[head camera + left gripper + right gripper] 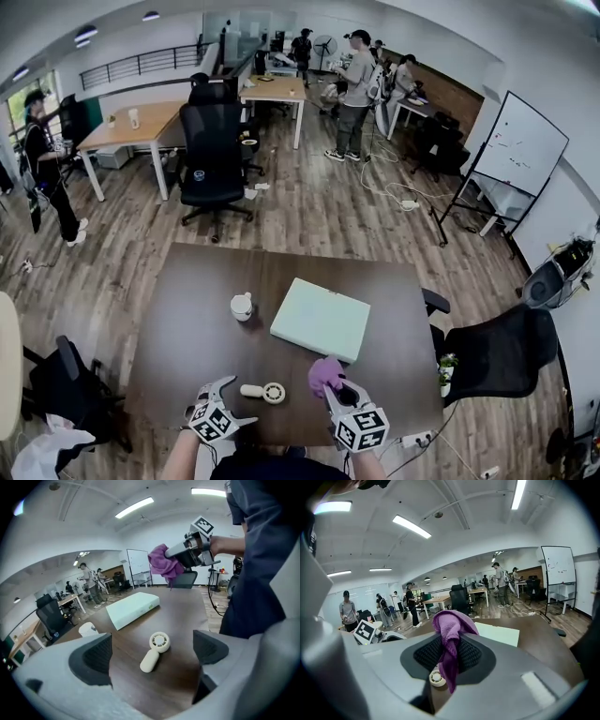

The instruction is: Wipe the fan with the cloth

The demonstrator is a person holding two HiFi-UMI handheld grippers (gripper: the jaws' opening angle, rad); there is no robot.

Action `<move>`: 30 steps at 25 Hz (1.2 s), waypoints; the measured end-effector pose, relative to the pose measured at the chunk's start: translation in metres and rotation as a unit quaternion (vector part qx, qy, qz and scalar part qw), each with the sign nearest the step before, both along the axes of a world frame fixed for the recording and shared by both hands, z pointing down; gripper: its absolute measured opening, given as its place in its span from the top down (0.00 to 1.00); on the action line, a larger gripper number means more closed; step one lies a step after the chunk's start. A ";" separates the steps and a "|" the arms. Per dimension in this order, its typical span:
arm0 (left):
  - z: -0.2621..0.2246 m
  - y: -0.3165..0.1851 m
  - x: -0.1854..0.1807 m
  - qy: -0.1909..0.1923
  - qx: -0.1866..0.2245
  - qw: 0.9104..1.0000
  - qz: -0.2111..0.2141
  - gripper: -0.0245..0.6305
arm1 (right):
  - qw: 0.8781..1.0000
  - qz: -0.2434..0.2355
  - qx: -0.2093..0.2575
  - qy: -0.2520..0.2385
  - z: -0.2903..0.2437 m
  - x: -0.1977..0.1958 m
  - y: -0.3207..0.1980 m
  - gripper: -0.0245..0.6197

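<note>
Table (187, 309) — right (333, 385) clamps cloth (324, 371); left (217, 384) wide, seemingly empty.

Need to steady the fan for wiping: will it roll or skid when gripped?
The fan lies flat on the smooth table, so a push would probably skid it, not roll it. It looks small and plastic: likely light and stiff.

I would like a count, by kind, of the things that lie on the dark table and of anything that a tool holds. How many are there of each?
small white handheld fan: 1
white round cup: 1
pale green flat box: 1
purple cloth, held in the right tool: 1
Total: 4
</note>
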State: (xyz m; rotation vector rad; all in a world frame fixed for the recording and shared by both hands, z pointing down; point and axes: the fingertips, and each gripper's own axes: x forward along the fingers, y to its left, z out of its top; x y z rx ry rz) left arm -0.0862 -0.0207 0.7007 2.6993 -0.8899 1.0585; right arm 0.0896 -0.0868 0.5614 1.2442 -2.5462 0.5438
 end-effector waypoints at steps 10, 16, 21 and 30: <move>0.065 -0.020 0.001 -0.045 -0.053 0.994 0.079 0.19 | 1.000 -0.005 -0.012 0.014 0.020 -0.025 -0.003 0.84; 0.100 -0.028 0.007 -0.082 -0.059 0.987 0.127 0.25 | 0.999 -0.003 -0.027 0.027 0.035 -0.031 0.001 0.84; 0.128 -0.034 0.004 -0.088 -0.088 0.982 0.140 0.25 | 0.999 -0.005 -0.038 0.036 0.044 -0.033 0.003 0.84; 0.164 -0.033 -0.011 -0.098 -0.103 0.979 0.144 0.46 | 0.995 -0.013 -0.079 0.053 0.076 -0.046 0.010 0.84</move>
